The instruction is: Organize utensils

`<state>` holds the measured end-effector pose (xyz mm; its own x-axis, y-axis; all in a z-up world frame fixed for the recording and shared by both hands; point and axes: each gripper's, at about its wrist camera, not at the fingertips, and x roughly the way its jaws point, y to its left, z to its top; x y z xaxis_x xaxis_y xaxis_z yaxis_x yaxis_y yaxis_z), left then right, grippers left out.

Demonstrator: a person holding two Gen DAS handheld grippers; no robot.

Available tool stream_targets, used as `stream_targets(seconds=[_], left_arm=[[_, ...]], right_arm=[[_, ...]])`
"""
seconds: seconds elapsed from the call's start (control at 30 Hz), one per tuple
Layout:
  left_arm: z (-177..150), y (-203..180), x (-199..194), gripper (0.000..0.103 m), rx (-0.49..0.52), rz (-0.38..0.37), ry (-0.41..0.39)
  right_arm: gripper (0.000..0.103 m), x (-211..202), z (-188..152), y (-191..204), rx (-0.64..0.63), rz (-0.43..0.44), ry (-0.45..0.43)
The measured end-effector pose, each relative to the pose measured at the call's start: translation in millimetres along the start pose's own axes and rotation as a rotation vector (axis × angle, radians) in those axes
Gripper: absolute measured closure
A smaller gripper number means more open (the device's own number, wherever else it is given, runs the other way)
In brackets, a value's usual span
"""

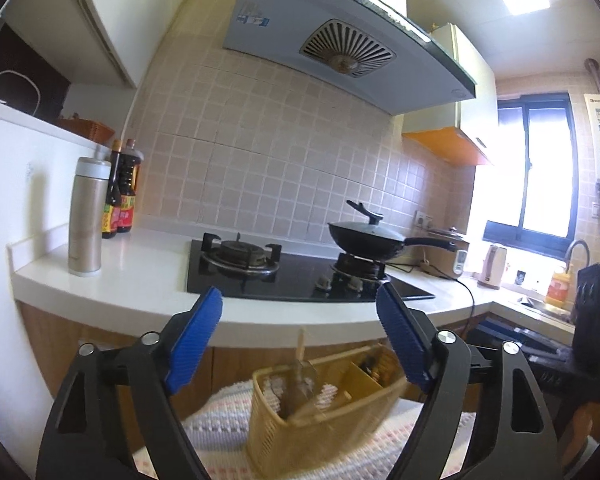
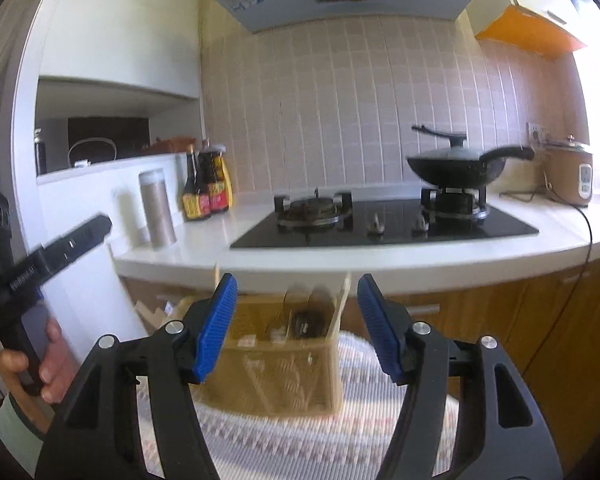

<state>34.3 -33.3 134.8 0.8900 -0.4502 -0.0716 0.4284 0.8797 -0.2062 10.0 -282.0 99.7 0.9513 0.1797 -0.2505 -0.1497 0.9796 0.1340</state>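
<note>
A yellow woven basket (image 1: 300, 428) with dividers stands on a striped knitted mat (image 1: 224, 432) below the counter. Utensils (image 1: 300, 384) with wooden handles stand in it, blurred. My left gripper (image 1: 300, 340) is open and empty, held above and in front of the basket. My right gripper (image 2: 294, 328) is open and empty, also above the basket (image 2: 276, 364), where dark utensils (image 2: 306, 320) show in a compartment. The left gripper's body (image 2: 28, 272) and the hand holding it show at the left of the right wrist view.
A white counter (image 1: 140, 288) carries a black gas hob (image 1: 292, 272), a lidded black wok (image 1: 368, 236), a steel flask (image 1: 86, 216) and sauce bottles (image 1: 120, 192). A range hood (image 1: 340, 40) hangs above. A rice cooker (image 2: 568, 176) and kettle (image 1: 494, 266) stand to the right.
</note>
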Motion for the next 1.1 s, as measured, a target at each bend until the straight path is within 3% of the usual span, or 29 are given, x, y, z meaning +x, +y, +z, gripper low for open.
stream_targets(seconds=[0.37,0.6,0.73,0.93,1.1], left_arm=[[-9,-36,-75,0.012,0.057,0.022,-0.008],[-14,-48,-102,0.008,0.075,0.103,-0.006],[-22,-52,-99,0.008,0.099,0.178,0.005],[-53,-48,-86,0.008,0.078,0.276,0.010],[-82,-39,-72,0.008,0.080,0.363,0.045]], right_arm=[[0.042,-51,-34,39,-0.049,-0.022,0.045],[0.027,-80,-39,48,-0.070,-0.034,0.019],[0.018,-80,-43,47,-0.073,-0.072,0.004],[0.012,-73,-60,37,-0.056,-0.178,-0.069],[0.011,-67,-75,29,-0.031,-0.202,-0.120]])
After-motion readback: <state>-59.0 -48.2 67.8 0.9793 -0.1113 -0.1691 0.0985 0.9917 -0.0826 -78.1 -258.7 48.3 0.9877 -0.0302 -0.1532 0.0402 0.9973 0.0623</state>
